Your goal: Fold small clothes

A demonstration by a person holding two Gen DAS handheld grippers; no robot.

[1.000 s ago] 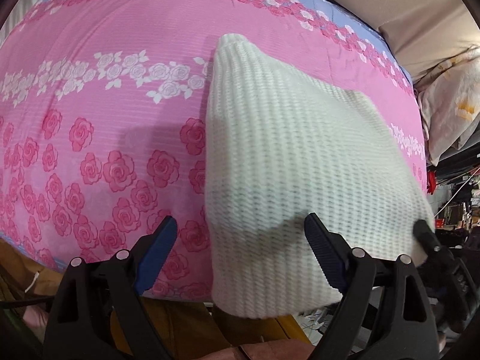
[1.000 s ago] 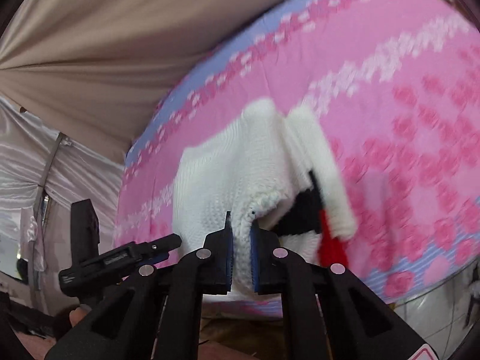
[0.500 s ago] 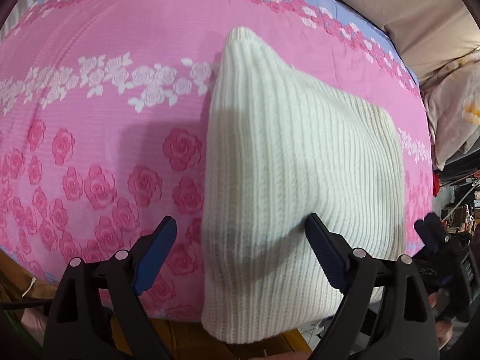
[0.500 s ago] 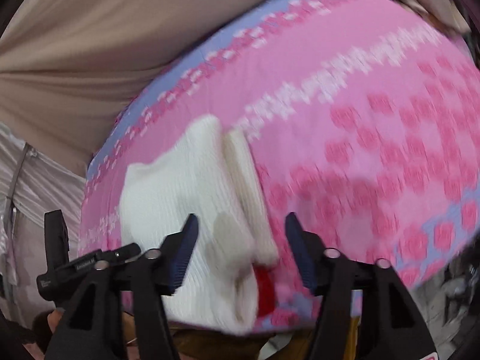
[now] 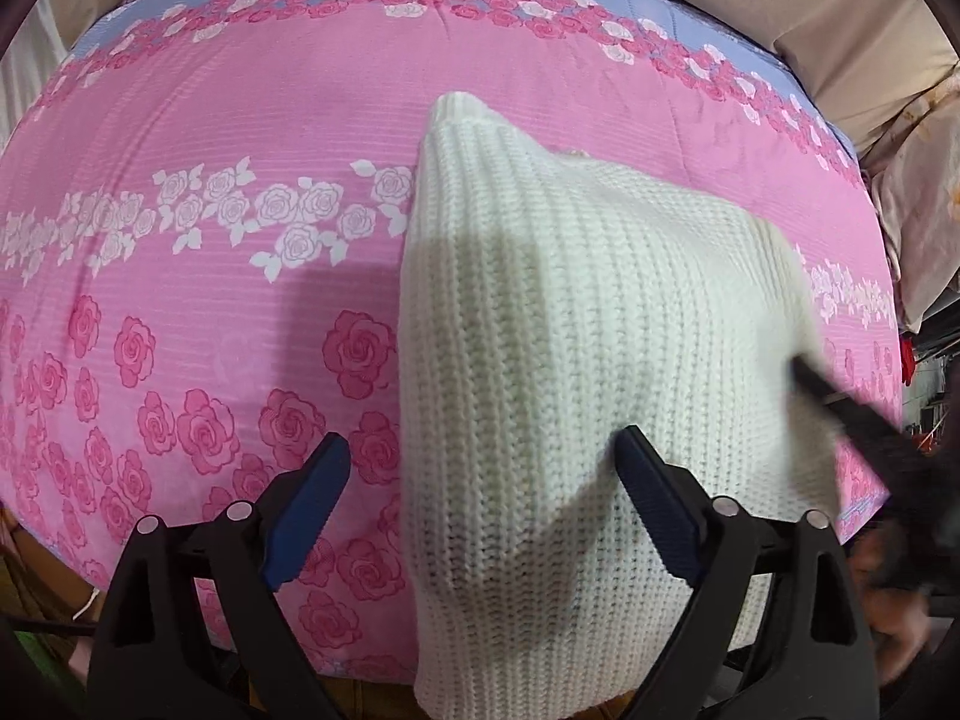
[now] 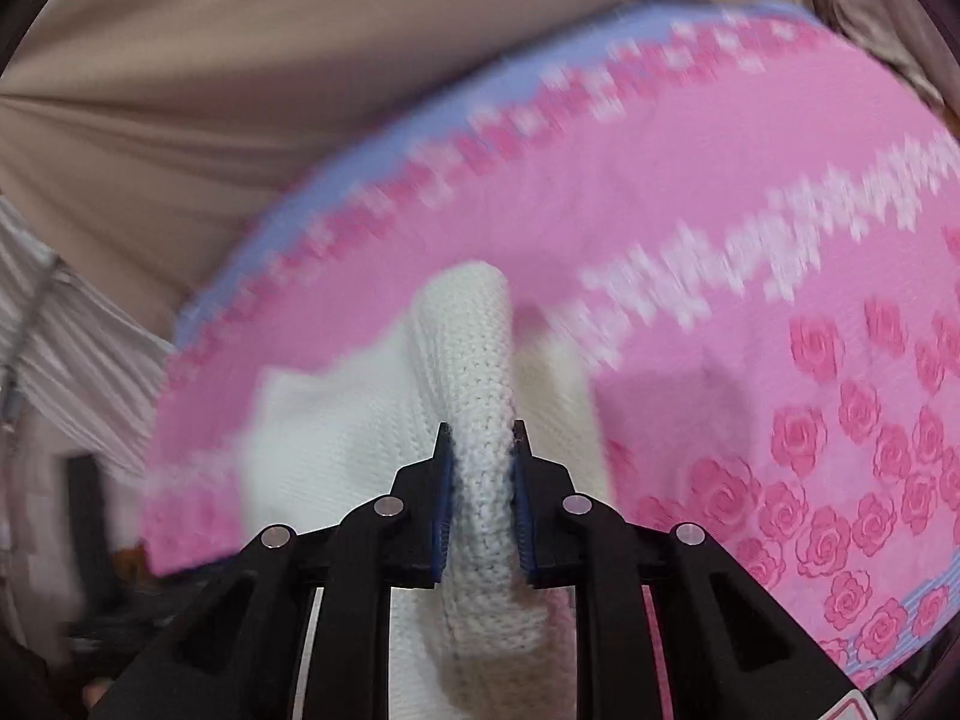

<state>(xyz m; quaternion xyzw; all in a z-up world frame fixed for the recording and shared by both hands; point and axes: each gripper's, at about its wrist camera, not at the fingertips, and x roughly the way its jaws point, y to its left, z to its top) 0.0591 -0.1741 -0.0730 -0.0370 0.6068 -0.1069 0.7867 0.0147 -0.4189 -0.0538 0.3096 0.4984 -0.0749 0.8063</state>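
Left to right: your left gripper (image 5: 480,510) hangs with its jaws wide apart and empty, one pad over the pink rose bedspread (image 5: 210,138), the other over the near part of the white knit sweater (image 5: 570,360), which lies on the bed with its long axis running away from you. Your right gripper (image 6: 480,468), its jaws having just closed, is clamped on a rolled edge of that sweater. The right hand alone holds cloth, so you would likely lead the next fold with it.

no readable text, labels, brands or numbers in either view.
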